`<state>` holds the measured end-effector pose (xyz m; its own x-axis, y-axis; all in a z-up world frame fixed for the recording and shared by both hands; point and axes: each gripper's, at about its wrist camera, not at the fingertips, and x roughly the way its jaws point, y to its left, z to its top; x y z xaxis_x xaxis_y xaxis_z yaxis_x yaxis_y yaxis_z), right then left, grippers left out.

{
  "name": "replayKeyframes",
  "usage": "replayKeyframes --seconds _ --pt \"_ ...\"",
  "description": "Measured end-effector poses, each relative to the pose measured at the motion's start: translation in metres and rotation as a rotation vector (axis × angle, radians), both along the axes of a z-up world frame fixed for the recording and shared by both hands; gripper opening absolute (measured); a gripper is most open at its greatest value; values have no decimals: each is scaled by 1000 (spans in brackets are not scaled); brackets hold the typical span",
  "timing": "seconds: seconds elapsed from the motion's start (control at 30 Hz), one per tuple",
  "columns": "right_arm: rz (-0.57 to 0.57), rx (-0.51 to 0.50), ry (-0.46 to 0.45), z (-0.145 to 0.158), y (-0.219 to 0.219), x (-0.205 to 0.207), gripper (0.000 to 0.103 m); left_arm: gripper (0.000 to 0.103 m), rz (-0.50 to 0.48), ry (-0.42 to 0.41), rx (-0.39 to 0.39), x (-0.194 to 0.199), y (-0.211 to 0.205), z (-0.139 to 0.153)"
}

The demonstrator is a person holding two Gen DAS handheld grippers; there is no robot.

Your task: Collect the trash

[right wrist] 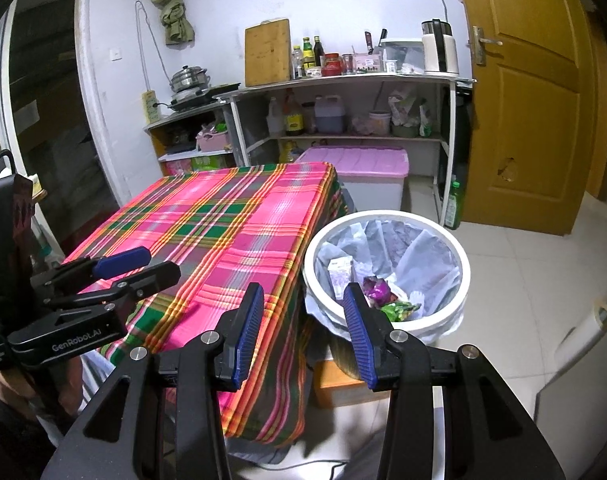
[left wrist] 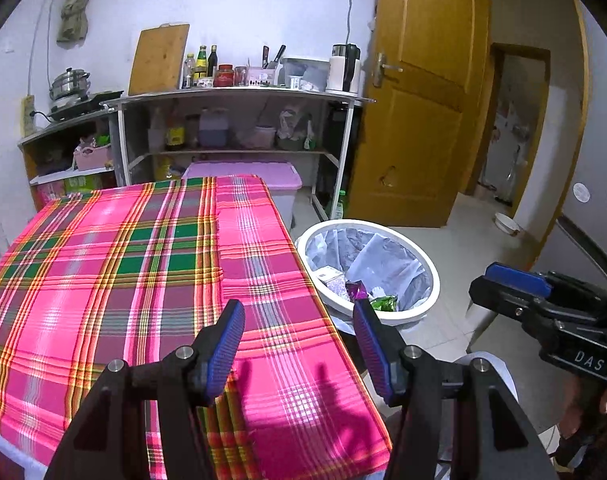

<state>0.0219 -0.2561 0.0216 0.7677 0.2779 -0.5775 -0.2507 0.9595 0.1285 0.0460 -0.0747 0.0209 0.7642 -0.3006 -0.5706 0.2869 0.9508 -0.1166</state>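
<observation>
Beside plaid-covered table [left wrist: 143,264]: white lined bin [right wrist: 459,264] on floor, wrappers [right wrist: 387,300] inside. Left gripper [left wrist: 299,338] over cloth, fingers wide, empty. Right gripper [right wrist: 303,330] at table edge, fingers apart, empty.

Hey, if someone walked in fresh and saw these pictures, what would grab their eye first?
The bright pink plaid tablecloth fills the middle, with nothing lying on it. Right beside the table on the floor stands a white bin lined with a clear bag, holding purple and green wrappers. In front, the left claw and right claw both stand open and empty.
</observation>
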Motion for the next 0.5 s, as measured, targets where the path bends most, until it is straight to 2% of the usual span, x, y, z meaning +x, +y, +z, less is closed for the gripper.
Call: replayKeyframes --seconds 0.5 --pt "-4 0 -2 -2 2 -2 43 56 -4 -3 7 -5 -3 5"
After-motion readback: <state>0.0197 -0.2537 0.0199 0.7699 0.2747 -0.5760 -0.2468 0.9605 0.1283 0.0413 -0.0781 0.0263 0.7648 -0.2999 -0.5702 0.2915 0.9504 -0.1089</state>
